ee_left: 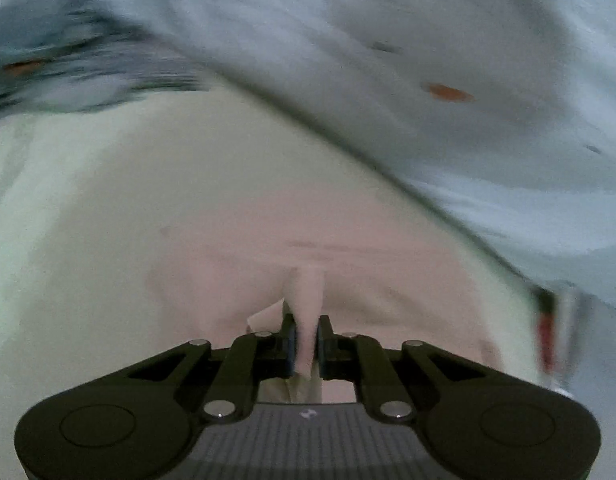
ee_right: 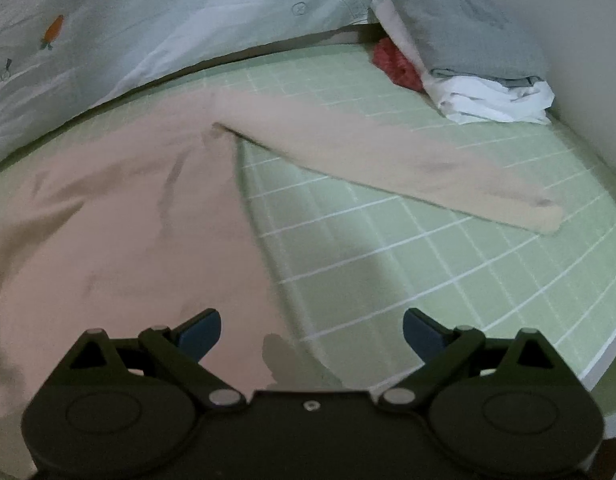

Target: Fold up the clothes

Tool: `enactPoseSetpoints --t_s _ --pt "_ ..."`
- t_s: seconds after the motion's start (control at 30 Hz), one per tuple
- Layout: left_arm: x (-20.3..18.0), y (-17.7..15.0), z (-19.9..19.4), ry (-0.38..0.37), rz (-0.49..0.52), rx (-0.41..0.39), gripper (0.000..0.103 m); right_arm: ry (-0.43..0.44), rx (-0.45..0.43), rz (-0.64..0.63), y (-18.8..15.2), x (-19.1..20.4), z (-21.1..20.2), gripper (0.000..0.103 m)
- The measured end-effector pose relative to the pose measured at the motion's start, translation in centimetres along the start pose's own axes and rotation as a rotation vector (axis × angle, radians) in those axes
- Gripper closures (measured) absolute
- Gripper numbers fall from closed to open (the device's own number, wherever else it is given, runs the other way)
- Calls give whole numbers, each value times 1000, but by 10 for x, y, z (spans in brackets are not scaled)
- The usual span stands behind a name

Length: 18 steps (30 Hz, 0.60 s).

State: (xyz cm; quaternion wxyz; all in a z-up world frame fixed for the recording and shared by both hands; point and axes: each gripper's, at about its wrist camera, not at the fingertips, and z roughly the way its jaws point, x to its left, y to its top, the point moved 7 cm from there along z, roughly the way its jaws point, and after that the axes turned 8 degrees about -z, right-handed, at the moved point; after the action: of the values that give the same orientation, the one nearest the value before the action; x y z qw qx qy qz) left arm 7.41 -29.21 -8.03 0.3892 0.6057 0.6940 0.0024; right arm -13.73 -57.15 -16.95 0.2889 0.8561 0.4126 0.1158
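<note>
Pinching a fold of the pink garment (ee_left: 304, 292), the left claw (ee_left: 306, 344); the right claw (ee_right: 312, 330) gapes wide above it.

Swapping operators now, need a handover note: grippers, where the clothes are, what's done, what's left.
Left gripper: shut on a pinch of the pink garment; left view is motion-blurred.
Right gripper: open, empty, above the garment's edge.
Pink garment lies mostly flat on the green grid mat, one long sleeve stretched out toward the right.
Folded stack, grey on white, with something red beside it, sits at the mat's far right corner. Pale carrot-print bedding lies behind.
Done: apparently the stack. Left: fold the pink garment; sleeve not yet brought in.
</note>
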Motion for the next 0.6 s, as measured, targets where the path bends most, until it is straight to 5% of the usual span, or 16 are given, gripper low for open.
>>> enactPoseSetpoints --t_s 0.13,0.23,0.27,0.3,0.4,0.6 --pt "-105 -49 8 -186 157 90 90 -13 -26 -19 4 -28 0 4" --pt "-141 -88 8 -220 260 154 56 -19 -35 4 7 -47 0 4" --pt "-148 -99 9 -217 289 170 33 -19 -37 13 8 -52 0 4" --pt "-145 -103 11 -188 312 169 18 -19 -39 21 9 -55 1 4" --pt "-120 -101 10 -56 332 130 17 -7 -36 42 11 -53 4 4" --pt "-21 -49 -1 174 148 77 16 56 -39 44 21 -4 9 4"
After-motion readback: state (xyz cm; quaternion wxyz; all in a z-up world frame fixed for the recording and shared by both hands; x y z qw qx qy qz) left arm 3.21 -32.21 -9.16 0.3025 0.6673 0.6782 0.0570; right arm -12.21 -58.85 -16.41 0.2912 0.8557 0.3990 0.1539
